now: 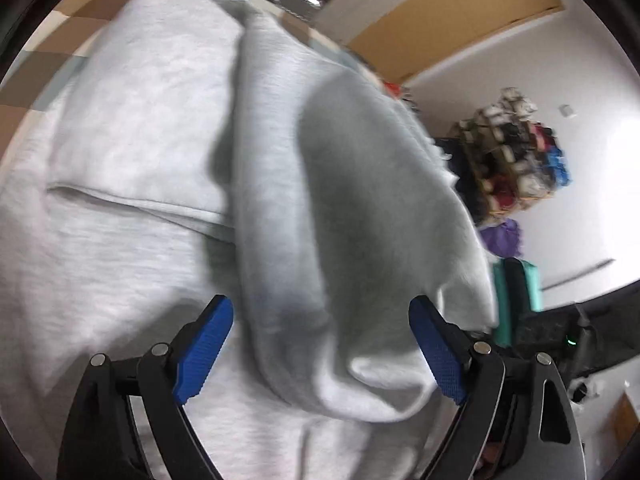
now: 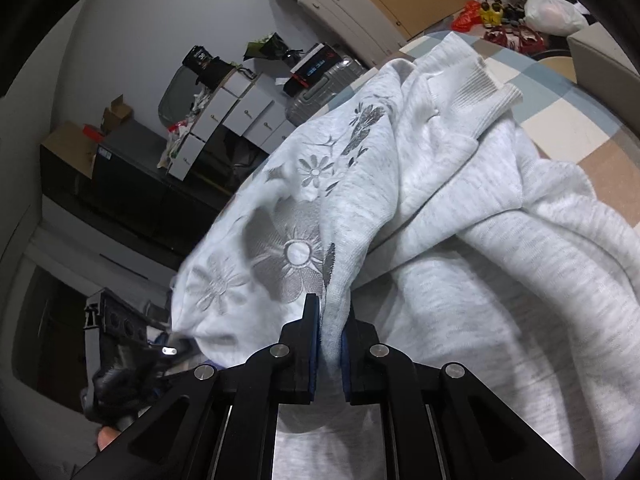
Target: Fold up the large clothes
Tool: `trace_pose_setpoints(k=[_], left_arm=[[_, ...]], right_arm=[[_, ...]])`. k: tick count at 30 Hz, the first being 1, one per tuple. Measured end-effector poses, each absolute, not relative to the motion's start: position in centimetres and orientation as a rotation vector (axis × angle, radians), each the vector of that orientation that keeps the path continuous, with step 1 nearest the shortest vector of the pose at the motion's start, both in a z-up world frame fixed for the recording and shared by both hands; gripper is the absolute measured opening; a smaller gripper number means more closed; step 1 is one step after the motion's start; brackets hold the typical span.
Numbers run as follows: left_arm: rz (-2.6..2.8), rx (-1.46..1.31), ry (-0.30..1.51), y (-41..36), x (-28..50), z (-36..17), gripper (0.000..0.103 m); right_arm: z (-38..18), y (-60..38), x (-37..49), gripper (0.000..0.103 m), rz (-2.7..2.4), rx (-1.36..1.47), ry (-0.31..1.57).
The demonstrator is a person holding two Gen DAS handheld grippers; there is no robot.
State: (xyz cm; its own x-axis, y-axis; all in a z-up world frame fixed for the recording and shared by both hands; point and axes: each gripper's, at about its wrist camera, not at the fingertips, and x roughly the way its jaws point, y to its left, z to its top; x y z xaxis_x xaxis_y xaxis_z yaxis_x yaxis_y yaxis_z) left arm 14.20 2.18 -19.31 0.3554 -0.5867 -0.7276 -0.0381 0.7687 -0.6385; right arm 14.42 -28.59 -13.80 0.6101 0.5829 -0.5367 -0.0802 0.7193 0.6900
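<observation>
A large light grey sweatshirt (image 1: 132, 128) lies on the checked surface (image 1: 60, 36). In the left wrist view a raised fold of it (image 1: 320, 208) hangs between the blue pads (image 1: 208, 344) of my left gripper (image 1: 324, 320), which stands wide open with cloth lying loosely in the gap. In the right wrist view my right gripper (image 2: 330, 320) is shut on a pinch of the sweatshirt (image 2: 480, 240), next to its embroidered grey flowers (image 2: 296, 256). A ribbed cuff (image 2: 484, 88) lies at the far end.
The checked blue, cream and brown cover (image 2: 560, 120) shows beyond the garment. Behind stand a shoe rack (image 1: 516, 152), white boxes (image 2: 240, 116), a silver suitcase (image 2: 324, 84) and a black cabinet (image 2: 132, 184). The left gripper (image 2: 132, 360) shows at the lower left of the right wrist view.
</observation>
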Motion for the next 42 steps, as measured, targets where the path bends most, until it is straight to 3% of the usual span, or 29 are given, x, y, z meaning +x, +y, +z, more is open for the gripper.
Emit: trace_pose_setpoints(k=[6, 8, 9, 10, 14, 20, 27, 29, 31, 33, 35, 39, 41, 42], left_arm=[[-0.46, -0.686, 1.203, 2.0, 15.3, -21.1, 0.082], [-0.508, -0.661, 1.243, 1.1, 15.6, -21.4, 0.046], [-0.497, -0.627, 1.241, 1.0, 15.2, -20.8, 0.034], [-0.494, -0.58, 1.227, 0.7, 15.1, -20.5, 0.013], [-0.461, -0.586, 1.142, 2.3, 14.5, -17.8, 0.005], [-0.377, -0.438, 0.905, 3.6, 12.0, -12.7, 0.004], [-0.2, -0.205, 1.116, 1.2, 12.7, -20.4, 0.005], [-0.179, -0.222, 1.099, 2.2, 12.3, -19.6, 0.016], [-0.176, -0.257, 1.08, 3.6, 11.5, -18.7, 0.029], [-0.205, -0.309, 1.01, 5.0, 10.8, -17.2, 0.039], [-0.194, -0.338, 0.931, 5.8, 10.2, -16.0, 0.064], [-0.167, -0.318, 0.916, 5.5, 10.4, -15.6, 0.068], [-0.145, -0.323, 0.935, 6.2, 10.5, -16.4, 0.068], [-0.131, -0.337, 0.942, 6.4, 10.3, -16.3, 0.068]], right_arm=[[-13.7, -28.5, 14.5, 0.01, 0.417, 0.659, 0.831], [-13.7, -28.3, 14.5, 0.01, 0.412, 0.649, 0.836], [-13.8, -28.3, 14.6, 0.01, 0.41, 0.646, 0.839], [-13.8, -28.3, 14.6, 0.01, 0.411, 0.645, 0.839], [-13.3, -28.1, 14.3, 0.01, 0.402, 0.621, 0.821], [-10.2, -25.8, 13.3, 0.008, 0.305, 0.406, 0.716], [-13.8, -21.4, 14.3, 0.012, 0.2, 0.065, 0.905], [-13.2, -22.3, 13.8, 0.014, 0.223, 0.125, 0.898], [-11.6, -23.6, 12.6, 0.027, 0.187, 0.19, 0.87], [-8.9, -24.6, 11.1, 0.031, 0.185, 0.236, 0.78], [-6.1, -23.8, 10.6, 0.031, 0.239, 0.224, 0.72], [-2.0, -18.4, 13.6, 0.031, 0.38, 0.11, 0.681], [-2.8, -14.9, 16.7, 0.03, 0.435, 0.04, 0.757], [-4.0, -14.1, 17.7, 0.025, 0.435, 0.009, 0.802]])
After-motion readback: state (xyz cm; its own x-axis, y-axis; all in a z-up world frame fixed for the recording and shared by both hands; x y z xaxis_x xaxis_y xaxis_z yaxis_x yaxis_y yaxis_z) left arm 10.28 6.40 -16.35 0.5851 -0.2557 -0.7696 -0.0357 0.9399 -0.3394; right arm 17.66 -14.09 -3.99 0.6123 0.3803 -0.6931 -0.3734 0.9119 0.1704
